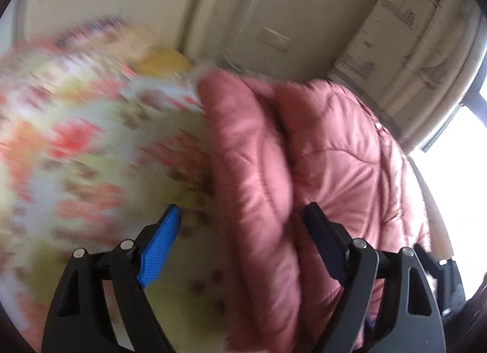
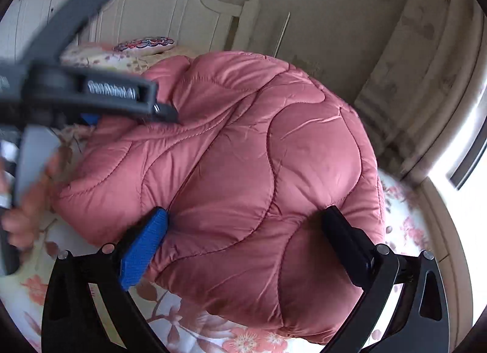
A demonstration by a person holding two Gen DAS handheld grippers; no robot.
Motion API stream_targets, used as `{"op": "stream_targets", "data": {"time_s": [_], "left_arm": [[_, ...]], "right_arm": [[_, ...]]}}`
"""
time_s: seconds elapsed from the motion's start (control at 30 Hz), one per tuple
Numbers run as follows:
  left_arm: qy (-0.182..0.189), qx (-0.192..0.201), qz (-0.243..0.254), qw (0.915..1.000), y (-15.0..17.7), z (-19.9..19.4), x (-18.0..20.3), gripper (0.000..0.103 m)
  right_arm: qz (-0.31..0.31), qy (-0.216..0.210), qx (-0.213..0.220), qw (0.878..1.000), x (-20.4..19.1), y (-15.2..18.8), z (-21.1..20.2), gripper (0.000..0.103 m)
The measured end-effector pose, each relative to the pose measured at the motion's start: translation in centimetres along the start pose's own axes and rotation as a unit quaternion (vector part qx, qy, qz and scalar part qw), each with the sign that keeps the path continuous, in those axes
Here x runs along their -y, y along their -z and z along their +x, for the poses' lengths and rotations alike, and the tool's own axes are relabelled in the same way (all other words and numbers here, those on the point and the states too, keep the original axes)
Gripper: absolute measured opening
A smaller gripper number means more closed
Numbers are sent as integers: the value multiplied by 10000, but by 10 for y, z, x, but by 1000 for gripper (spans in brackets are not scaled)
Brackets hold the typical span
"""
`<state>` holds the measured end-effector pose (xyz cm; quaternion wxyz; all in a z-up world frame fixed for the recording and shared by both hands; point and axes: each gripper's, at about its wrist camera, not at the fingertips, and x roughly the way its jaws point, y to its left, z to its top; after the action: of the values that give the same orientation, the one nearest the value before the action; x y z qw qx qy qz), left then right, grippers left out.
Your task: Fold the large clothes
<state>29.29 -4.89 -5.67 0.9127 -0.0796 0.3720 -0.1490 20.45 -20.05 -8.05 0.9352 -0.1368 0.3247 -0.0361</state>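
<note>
In the view from my left wrist, the left half of the frame is a smear of flowered bedspread (image 1: 76, 146), cream with red and orange blooms, too blurred for detail. A yellow shape (image 1: 164, 62) sits at its upper edge, against the wall; I cannot tell what it is. My left claw (image 1: 243, 216) rises from the bottom of the frame with its jaws spread wide. The blue pad (image 1: 161, 246) stands over bare bedspread at lower left, and the dark finger (image 1: 325, 243) stands at lower right against the pink quilted jacket (image 1: 334, 155). A puffy fold of the jacket runs down between the two fingers, but neither pad presses on it. The jacket fills the middle and right of this frame, and a patterned curtain (image 1: 411, 33) hangs at upper right beside a bright window.

In the view from my right wrist, the other gripper and the hand (image 2: 27, 213) holding it cross the upper left and left edge, blurred. A white headboard (image 2: 170, 3) and an embroidered pillow (image 2: 146, 43) sit at upper centre. The jacket lies bunched on the bed, covering the centre of the frame. My right claw (image 2: 248, 219) is spread to its widest around the near bulge of the jacket: the blue pad (image 2: 143, 249) just touches the fabric at lower left, the dark finger (image 2: 347, 246) lies against it at lower right, without squeezing.
</note>
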Motion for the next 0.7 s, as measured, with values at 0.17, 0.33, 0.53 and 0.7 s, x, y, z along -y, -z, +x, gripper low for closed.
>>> {"op": "stream_targets", "data": {"time_s": [0.17,0.33,0.53,0.7], "left_arm": [[-646,1090,93,9919,8,-70,5,101],[-1312,1948,748,9692,14,-137,24,101],[-1074,2675,1122,9509,43,-185,52,101],[-1033,2201,1353,9605,78,-163,73,101]], "right_arm": [[117,-330,135,9993,15,-3,-20,98],[717,-659,1052,9897,49,9,-94,98],[1536,-262,1389,9780,84,48,-142,98],[1963,-128,1116,9741,91,79,-147,98]]}}
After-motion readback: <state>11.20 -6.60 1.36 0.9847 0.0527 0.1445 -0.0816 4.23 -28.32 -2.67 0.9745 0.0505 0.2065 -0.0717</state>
